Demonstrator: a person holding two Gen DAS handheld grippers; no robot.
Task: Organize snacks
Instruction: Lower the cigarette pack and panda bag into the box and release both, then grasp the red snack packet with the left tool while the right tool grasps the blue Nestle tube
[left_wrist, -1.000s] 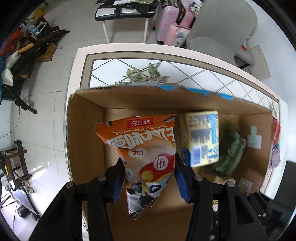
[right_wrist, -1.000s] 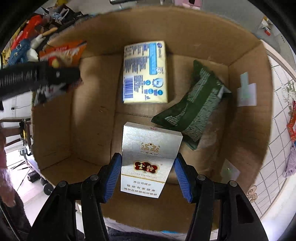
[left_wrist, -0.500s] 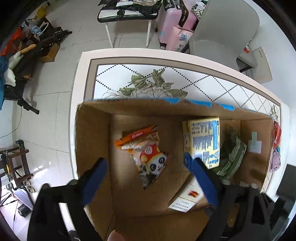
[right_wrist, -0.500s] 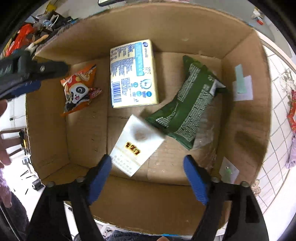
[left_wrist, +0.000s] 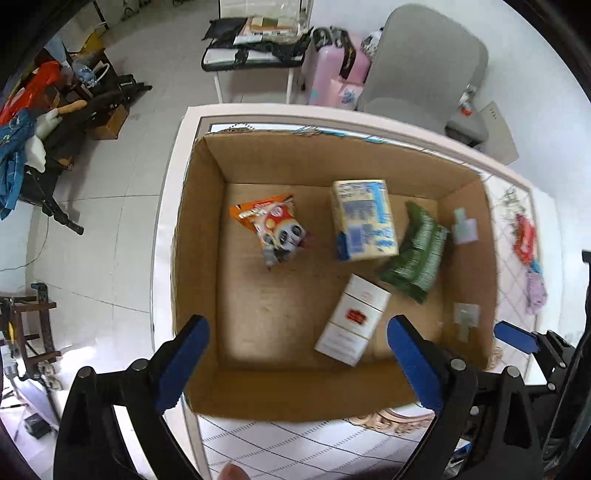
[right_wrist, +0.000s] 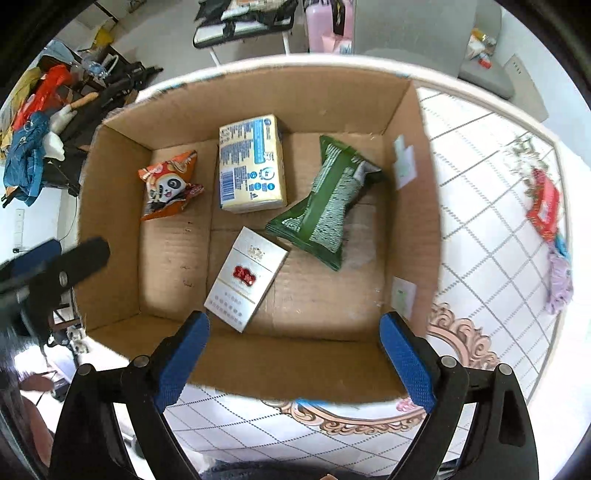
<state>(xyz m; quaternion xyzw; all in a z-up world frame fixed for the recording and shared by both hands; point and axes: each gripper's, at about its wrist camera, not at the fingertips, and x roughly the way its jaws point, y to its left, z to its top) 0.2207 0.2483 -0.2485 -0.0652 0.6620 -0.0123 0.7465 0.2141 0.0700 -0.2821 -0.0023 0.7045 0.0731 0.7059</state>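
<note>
Right wrist: your right gripper (right_wrist: 294, 354) opening, empty, left gripper (left_wrist: 297, 358) wide, empty; white pack (right_wrist: 245, 278) lies near in box (right_wrist: 258, 88).

— What's in the cardboard box (right_wrist: 122, 221)?

— Four things: an orange panda snack bag (right_wrist: 168, 184) at left, a yellow-and-blue box (right_wrist: 251, 164) beside it, a green packet (right_wrist: 325, 206) to the right, a white carton (right_wrist: 245, 278) nearest.

— And the right gripper (right_wrist: 295, 345)?

— Above the near wall, jaws opening, nothing between them.
</note>
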